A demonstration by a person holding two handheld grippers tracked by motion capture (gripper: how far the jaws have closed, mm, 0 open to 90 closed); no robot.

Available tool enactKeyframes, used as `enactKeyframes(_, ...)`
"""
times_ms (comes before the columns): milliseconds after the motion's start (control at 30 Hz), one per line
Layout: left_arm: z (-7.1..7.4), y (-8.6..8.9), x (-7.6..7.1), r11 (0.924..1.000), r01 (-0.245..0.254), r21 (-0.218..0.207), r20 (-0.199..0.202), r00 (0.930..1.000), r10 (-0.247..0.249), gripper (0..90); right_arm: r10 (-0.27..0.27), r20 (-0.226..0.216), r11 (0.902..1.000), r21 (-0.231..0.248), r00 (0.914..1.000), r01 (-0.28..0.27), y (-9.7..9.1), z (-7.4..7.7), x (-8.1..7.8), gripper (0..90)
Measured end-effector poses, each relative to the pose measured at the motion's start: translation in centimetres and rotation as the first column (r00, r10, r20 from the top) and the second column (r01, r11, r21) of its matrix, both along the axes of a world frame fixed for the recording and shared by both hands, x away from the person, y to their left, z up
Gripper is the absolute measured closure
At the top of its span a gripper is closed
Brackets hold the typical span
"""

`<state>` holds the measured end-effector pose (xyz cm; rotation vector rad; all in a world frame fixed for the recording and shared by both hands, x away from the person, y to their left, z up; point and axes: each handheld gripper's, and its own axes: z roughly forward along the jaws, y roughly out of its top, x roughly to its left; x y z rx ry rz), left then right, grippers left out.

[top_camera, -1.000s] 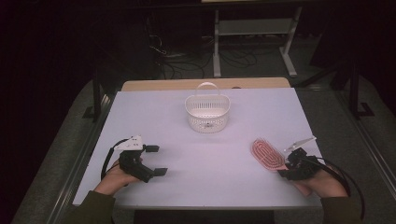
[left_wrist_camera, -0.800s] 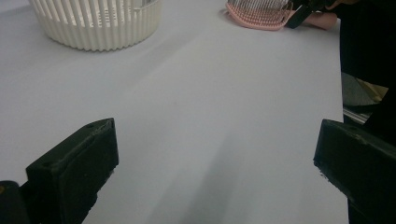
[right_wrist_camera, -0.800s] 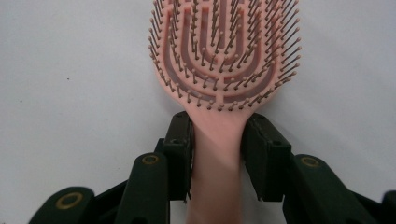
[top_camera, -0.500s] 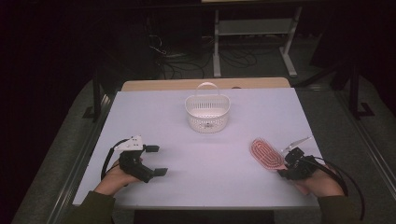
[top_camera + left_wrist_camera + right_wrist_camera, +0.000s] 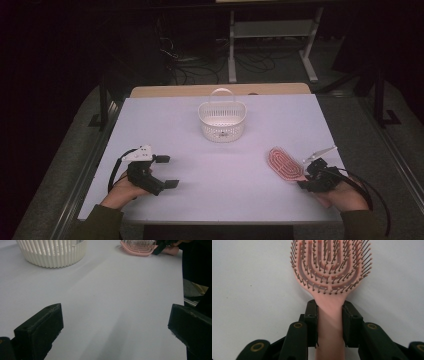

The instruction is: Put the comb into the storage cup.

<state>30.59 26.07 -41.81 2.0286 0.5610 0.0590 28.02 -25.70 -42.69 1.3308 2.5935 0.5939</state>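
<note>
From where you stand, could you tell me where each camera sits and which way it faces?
High view: above the person's table edge, facing forward and down; both hands, left gripper, right gripper.
Left gripper view: rides that gripper, facing across the table to the basket; open jaws.
Right gripper view: looks along jaws clamping the hairbrush handle.
All share the hairbrush.

Thing: your pink hairbrush (image 5: 329, 277), one-piece plastic with an oval, slotted head and a flat handle
Bristles: thin dark pins with pale tips, facing up
Pose: lying flat on the white table (image 5: 190, 150), head angled away from you and towards the middle
Place: near your right front corner of the table, well apart from the basket
Grip: you have its handle pinched from both sides just below the head
</note>
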Motion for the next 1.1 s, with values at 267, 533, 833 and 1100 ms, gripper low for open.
enactKeyframes(267,0.0,0.0,0.0,1.0000,-0.004,0.000,0.000,1.0000,0.004,0.0,0.008,0.032,0.9986,0.052,0.9995,-0.010,-0.3,0.3,0.2,68.6)
enactKeyframes(533,0.0,0.0,0.0,1.0000,-0.009,0.001,0.000,1.0000,0.009,0.0,-0.001,0.089,0.9927,0.121,0.9961,-0.010,-0.9,0.8,0.1,68.6)
enactKeyframes(833,0.0,0.2,0.1,0.9996,-0.015,-0.025,0.001,0.9999,0.015,0.0,-0.022,0.156,0.9728,0.231,0.9875,-0.015,-0.5,2.0,0.3,68.6)
enactKeyframes(1100,0.1,0.4,0.2,0.9994,-0.026,-0.024,0.005,0.9996,0.026,0.0,0.005,0.199,0.9637,0.260,0.9799,-0.058,0.7,2.7,0.8,68.6)
